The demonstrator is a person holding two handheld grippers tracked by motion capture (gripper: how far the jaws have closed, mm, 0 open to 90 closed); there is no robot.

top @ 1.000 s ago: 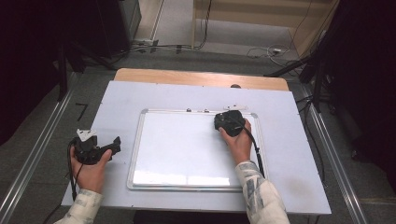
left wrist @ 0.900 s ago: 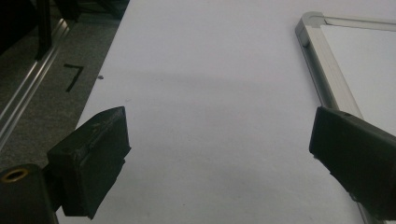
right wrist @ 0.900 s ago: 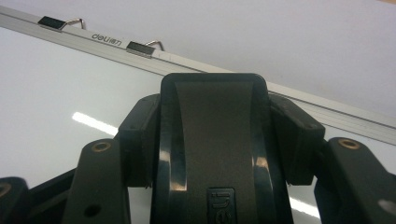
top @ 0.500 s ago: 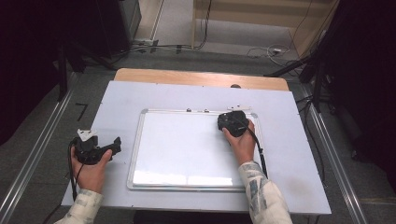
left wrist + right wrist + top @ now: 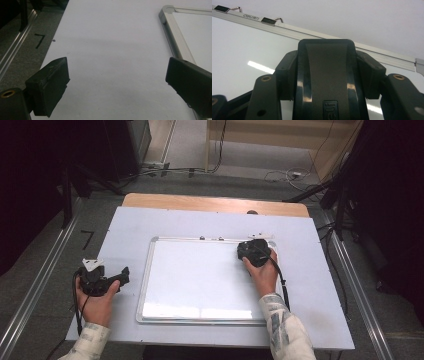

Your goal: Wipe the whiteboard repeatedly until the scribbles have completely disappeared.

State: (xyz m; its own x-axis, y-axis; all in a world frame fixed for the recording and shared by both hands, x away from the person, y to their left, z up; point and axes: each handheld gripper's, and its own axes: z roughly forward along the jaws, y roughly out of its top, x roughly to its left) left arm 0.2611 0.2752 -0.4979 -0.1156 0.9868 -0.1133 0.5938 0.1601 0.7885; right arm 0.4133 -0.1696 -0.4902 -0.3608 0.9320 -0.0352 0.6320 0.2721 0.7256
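On the whiteboard (image 5: 200, 280), the right hand-held gripper (image 5: 255, 251) clamps a black eraser (image 5: 326, 75).

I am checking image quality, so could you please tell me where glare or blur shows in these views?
High view: lamp glare on the whiteboard near its lower edge. Right gripper view: bright streaks on the board, and the eraser looks soft. Left gripper view: the left tongs slightly blurred.

light: dim room, bright table (image 5: 150, 227) | whiteboard (image 5: 200, 275) glare | focus: perhaps soft

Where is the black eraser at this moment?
The black eraser sits clamped in the right gripper, on the whiteboard near its far right corner in the high view.
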